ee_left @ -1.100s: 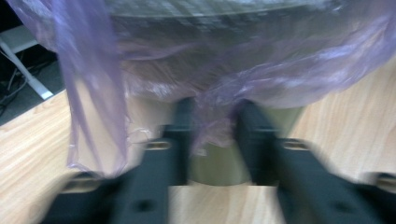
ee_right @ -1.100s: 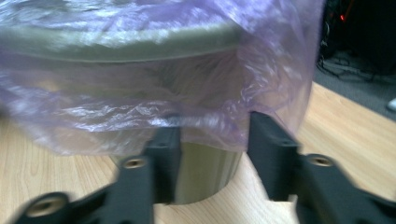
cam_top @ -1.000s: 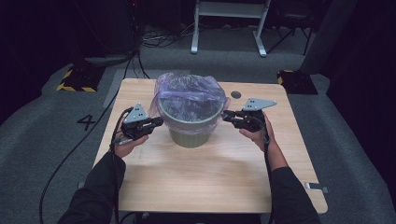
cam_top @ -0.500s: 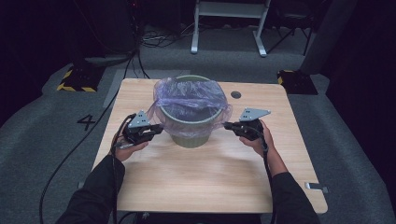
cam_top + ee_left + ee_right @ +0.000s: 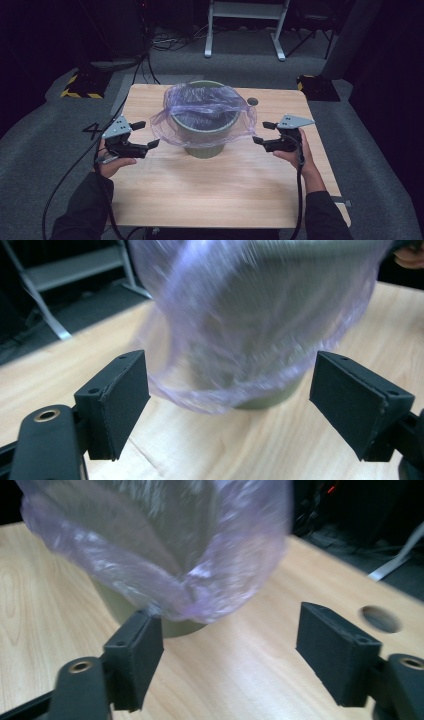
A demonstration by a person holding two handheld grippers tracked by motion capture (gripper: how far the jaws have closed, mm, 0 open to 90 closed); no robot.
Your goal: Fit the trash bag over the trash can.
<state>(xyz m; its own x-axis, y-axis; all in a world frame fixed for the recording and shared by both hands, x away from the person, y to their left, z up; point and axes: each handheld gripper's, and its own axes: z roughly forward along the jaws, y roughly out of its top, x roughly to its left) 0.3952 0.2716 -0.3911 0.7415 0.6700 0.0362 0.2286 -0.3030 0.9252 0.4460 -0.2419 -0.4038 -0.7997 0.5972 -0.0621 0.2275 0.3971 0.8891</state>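
An olive-green bin (image 5: 204, 142) stands in the middle of the wooden table (image 5: 220, 195), and a thin purple bag (image 5: 205, 102) lines it and is folded out over the rim. My left gripper (image 5: 147, 134) hovers a little left of the bin. Its jaws have just been opening and hold nothing. My right gripper (image 5: 262, 133) hovers to the bin's right, jaws likewise just opened. In the left gripper view the bag (image 5: 240, 325) hangs beyond the open pads (image 5: 120, 400). In the right gripper view the bag's hem (image 5: 200, 600) ends by one pad's (image 5: 142, 650) tip, unpinched.
A round hole (image 5: 253, 101) pierces the table behind the bin on the right. Cables trail from both grippers over the near edge. On the floor beyond stand a white metal frame (image 5: 245, 12) and yellow-black striped bases (image 5: 82, 85).
Both grippers have drawn outward and back from the bin's sides, and their jaws have opened off the bag. The bag's hem now hangs loose over the rim.
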